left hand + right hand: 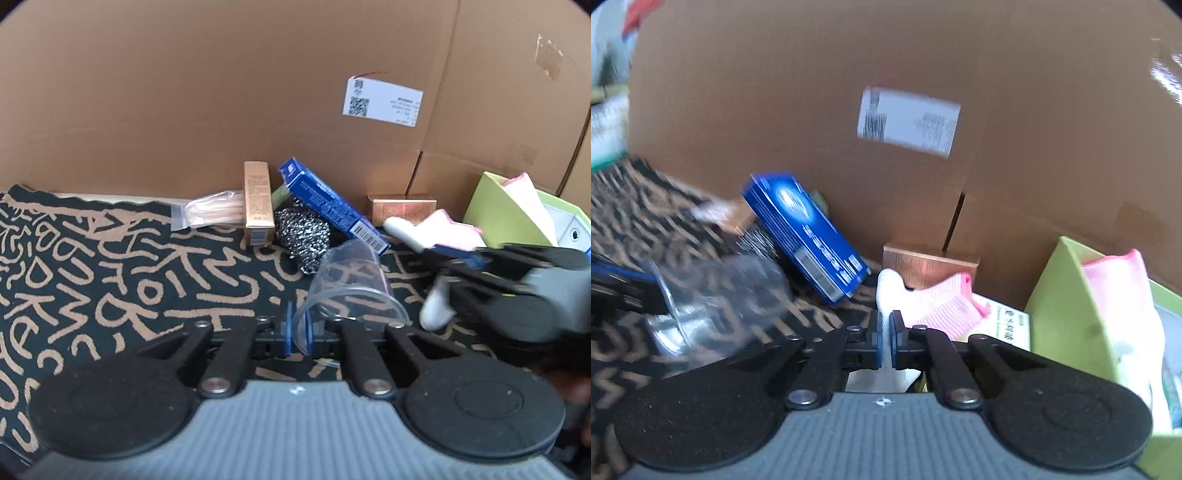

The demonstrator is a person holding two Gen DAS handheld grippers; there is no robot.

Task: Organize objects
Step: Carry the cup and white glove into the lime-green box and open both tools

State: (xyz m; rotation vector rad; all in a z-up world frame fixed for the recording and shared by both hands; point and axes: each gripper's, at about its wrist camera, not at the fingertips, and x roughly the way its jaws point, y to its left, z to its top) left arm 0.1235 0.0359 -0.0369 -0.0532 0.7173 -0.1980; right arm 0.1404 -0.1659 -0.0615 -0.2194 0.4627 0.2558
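My left gripper [299, 328] is shut on the rim of a clear plastic cup [351, 280], which lies tilted over the patterned cloth [110, 277]. My right gripper [885, 332] is shut on a pink and white sock [931, 299]; it shows blurred at the right in the left wrist view [443, 258]. The sock [439, 230] lies just left of a green box [1067, 306] that holds another pink and white sock [1123, 280]. The cup shows blurred in the right wrist view [720, 291].
A blue carton [328, 206], a metal scouring pad [303, 232], a tall tan carton [258, 203], a copper carton [402, 208] and a bag of sticks [210, 214] lie along a large cardboard wall [221, 92]. The green box [506, 210] stands at the right.
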